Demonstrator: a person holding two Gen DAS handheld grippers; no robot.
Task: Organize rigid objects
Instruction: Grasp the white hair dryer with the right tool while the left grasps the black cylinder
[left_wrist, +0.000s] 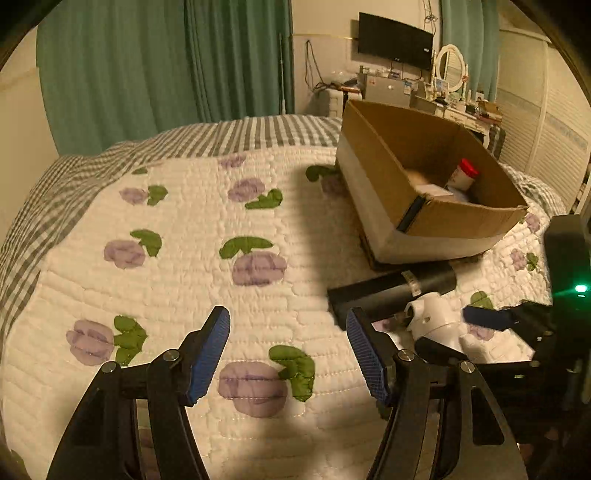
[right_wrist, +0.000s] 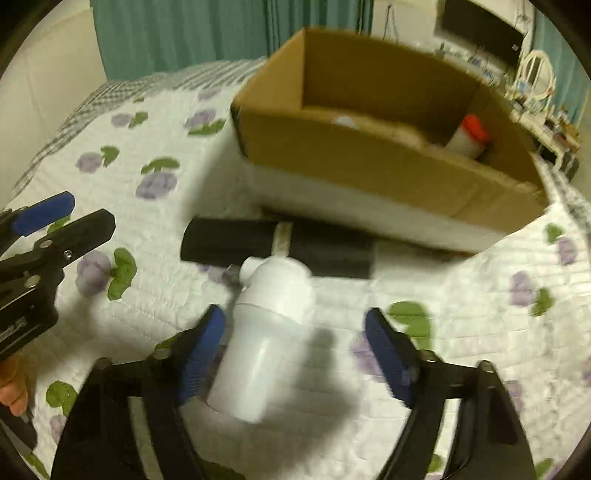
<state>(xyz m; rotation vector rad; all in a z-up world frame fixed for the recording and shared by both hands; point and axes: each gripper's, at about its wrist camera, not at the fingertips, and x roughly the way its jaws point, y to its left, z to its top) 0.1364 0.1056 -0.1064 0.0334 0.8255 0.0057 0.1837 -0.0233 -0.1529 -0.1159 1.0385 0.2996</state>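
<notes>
The right gripper (right_wrist: 293, 347) stands spread wide around a white plastic bottle-shaped piece (right_wrist: 264, 332) that lies on the quilted bed (right_wrist: 461, 332), low in the centre of the right wrist view. Its left blue pad (right_wrist: 201, 354) is at or very near the piece's side, while the right pad stands clear with quilt showing in between, so nothing is pinched yet. The spread looks chosen to take the wide body, and the piece lies lengthwise between the fingers, which suits a grip across its middle. That view is blurred, so contact cannot be settled.

Just beyond the white piece lies a black tube (right_wrist: 258, 242), near the foot of the cardboard box (right_wrist: 369, 162) that fills the upper right of the frame. The box is open-topped and holds a red-capped white bottle (right_wrist: 469, 138) in its far corner, which suggests it is the collecting place.

The left gripper (left_wrist: 288, 343) is also spread and empty, low in the left wrist view over bare quilt, well to one side of the white piece (left_wrist: 434, 319), probably to leave room.
</notes>
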